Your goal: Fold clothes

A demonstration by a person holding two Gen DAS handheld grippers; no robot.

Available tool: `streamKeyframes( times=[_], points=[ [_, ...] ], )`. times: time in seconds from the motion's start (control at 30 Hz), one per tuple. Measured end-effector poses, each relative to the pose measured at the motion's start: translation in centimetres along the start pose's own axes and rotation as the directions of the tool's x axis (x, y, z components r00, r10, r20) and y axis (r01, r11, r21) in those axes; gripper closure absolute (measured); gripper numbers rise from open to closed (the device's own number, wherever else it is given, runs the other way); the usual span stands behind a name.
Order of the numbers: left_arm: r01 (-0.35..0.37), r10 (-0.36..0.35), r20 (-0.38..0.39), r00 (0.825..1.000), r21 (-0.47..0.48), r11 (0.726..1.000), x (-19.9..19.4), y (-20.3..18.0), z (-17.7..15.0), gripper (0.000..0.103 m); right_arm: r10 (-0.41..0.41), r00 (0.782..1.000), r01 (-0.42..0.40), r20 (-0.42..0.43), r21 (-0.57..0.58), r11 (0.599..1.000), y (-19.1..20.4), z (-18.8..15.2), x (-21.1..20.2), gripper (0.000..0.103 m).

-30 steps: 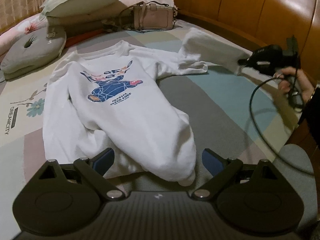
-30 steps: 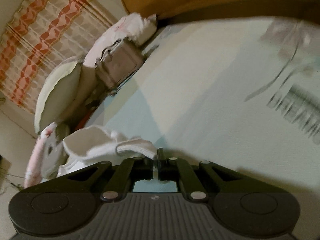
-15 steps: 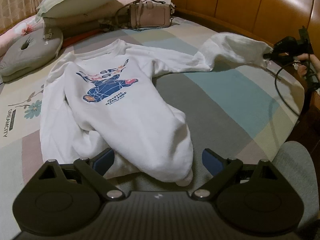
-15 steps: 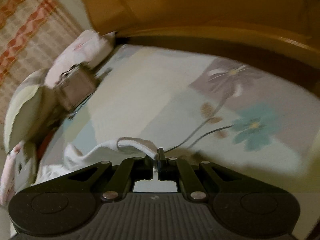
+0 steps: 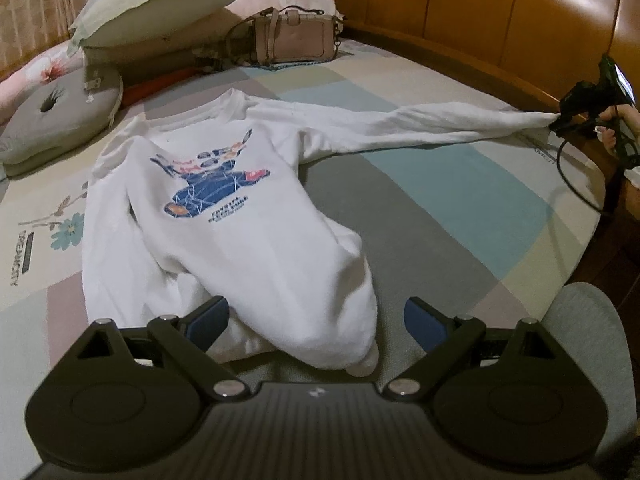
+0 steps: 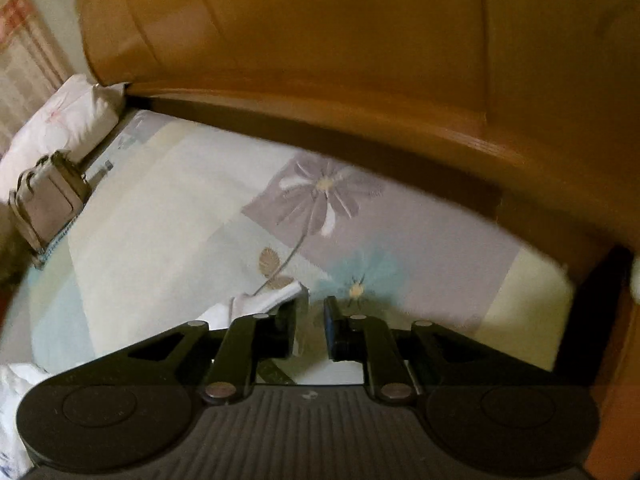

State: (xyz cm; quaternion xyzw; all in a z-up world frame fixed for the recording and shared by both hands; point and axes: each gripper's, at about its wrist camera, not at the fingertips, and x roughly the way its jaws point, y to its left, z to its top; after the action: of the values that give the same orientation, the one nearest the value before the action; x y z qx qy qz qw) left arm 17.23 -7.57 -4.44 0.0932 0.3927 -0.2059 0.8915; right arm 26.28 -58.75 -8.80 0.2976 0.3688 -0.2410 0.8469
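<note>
A white sweatshirt [image 5: 240, 240] with a blue print lies face up on the patterned bed sheet [image 5: 440, 208]. Its hem bunches up between the fingers of my left gripper [image 5: 316, 322], which stands wide open over it. One sleeve [image 5: 420, 128] is stretched straight out to the right, as far as my right gripper [image 5: 560, 122] at the bed's edge. In the right wrist view the right gripper [image 6: 316, 312] has its jaws a small way apart, and sheet shows in the gap. The white cuff [image 6: 260, 304] lies against the outside of the left finger.
A beige handbag [image 5: 296, 36] and pillows [image 5: 152, 4] sit at the far end, with a grey round cushion [image 5: 56, 120] at the left. The wooden headboard [image 5: 480, 12] curves along the right side. A hand [image 5: 616, 128] and a black cable [image 5: 568, 176] hang past the bed's edge.
My right gripper pulled the folded sleeve out straight towards the right edge of the bed, then its jaws parted off the cuff. The left gripper stayed open and in place.
</note>
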Motion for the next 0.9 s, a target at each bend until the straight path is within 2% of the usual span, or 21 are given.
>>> streamKeyframes(
  times=[0.07,0.13,0.2,0.27,0.37,0.47,0.57,0.67,0.77,0.9],
  points=[
    [0.001,-0.001,0.012,1.000,0.010,1.000,-0.3,0.0,0.3,0.009,0.011,0.999,-0.009,0.032,-0.051,0.999,1.2,0.0,-0.9,0.085],
    [-0.004,0.004,0.022,1.000,0.012,1.000,-0.5,0.0,0.5,0.009,0.063,0.997,-0.056,0.053,-0.120,0.991,3.0,-0.2,-1.8,0.082],
    [-0.003,0.003,0.024,1.000,0.008,1.000,-0.5,0.0,0.5,0.009,0.102,0.993,-0.090,0.060,-0.176,0.980,4.5,-0.4,-2.3,0.077],
    [-0.001,0.001,0.021,1.000,0.006,1.000,-0.4,0.0,0.5,0.009,0.120,0.991,-0.106,0.055,-0.210,0.972,5.5,-0.5,-2.3,0.076],
    [-0.004,0.004,0.004,1.000,0.015,1.000,0.1,0.0,0.2,0.009,0.100,0.994,-0.089,0.034,-0.231,0.969,6.2,-0.1,-0.7,0.076],
    [-0.012,0.012,-0.006,1.000,0.010,1.000,0.3,0.1,0.2,0.009,0.073,0.996,-0.058,0.056,-0.233,0.971,6.0,0.5,0.7,0.076],
    [-0.002,0.002,-0.013,1.000,0.011,1.000,0.6,0.2,0.3,0.009,0.101,0.994,-0.090,0.049,-0.196,0.977,4.9,1.3,1.5,0.068],
    [-0.003,0.004,-0.017,1.000,0.018,1.000,0.9,-0.2,0.5,0.009,0.115,0.992,-0.109,0.044,-0.124,0.986,3.2,1.6,1.9,0.067],
    [-0.004,0.005,-0.021,1.000,0.024,1.000,1.3,-0.5,0.7,0.009,0.212,0.977,-0.212,0.002,-0.015,0.977,1.3,0.8,2.8,0.066],
    [-0.005,0.006,-0.027,1.000,0.038,0.999,1.7,-1.0,0.9,0.009,0.200,0.980,-0.201,0.018,0.055,0.978,0.4,-0.4,4.9,0.067]
  ],
)
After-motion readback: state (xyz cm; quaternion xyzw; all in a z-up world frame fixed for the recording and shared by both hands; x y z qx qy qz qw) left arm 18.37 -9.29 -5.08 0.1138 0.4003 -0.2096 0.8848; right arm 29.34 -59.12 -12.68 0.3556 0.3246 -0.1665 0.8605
